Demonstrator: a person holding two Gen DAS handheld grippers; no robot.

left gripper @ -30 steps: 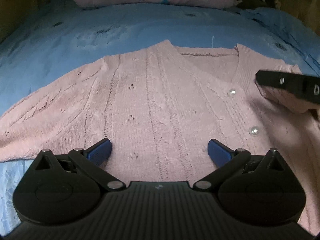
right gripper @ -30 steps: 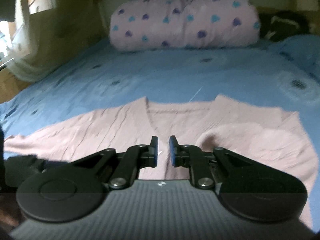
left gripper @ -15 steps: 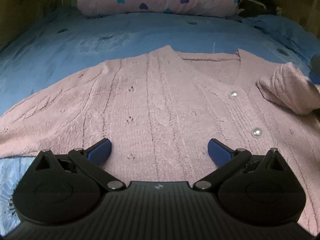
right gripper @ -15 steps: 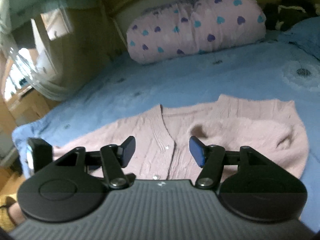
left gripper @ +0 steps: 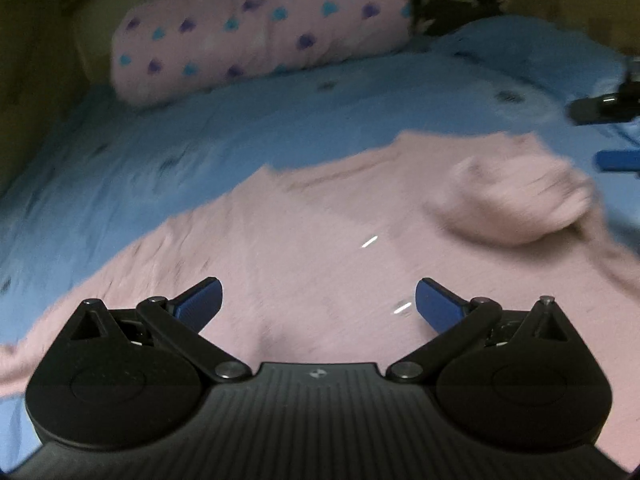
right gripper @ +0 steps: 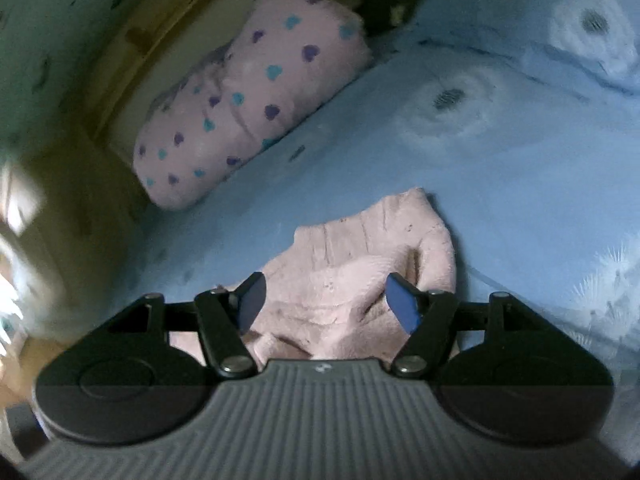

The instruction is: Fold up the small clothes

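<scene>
Dim room, blue floral bedspread (right gripper: 500, 184)

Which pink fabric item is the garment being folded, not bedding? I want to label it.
The plain pink knitted cardigan lying flat on the blue bedspread. The other pink item, the heart-dotted pillow, sits at the bed's far end.

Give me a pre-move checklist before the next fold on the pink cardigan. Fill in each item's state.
1. Right claw free of fabric: ok. Its jaws have just been opening; nothing is pinched between them.
2. Left claw open and empty: ok, hovering over the pink cardigan.
3. One sleeve already folded onto the body: ok, though it lies bunched rather than flat.
4. Other sleeve laid out ready to fold: ok, spread toward the lower left of the left wrist view.
5. Cardigan lying smooth: cannot tell, the view is blurred.
6. Blue bedspread beside the cardigan free of other things: ok.
</scene>
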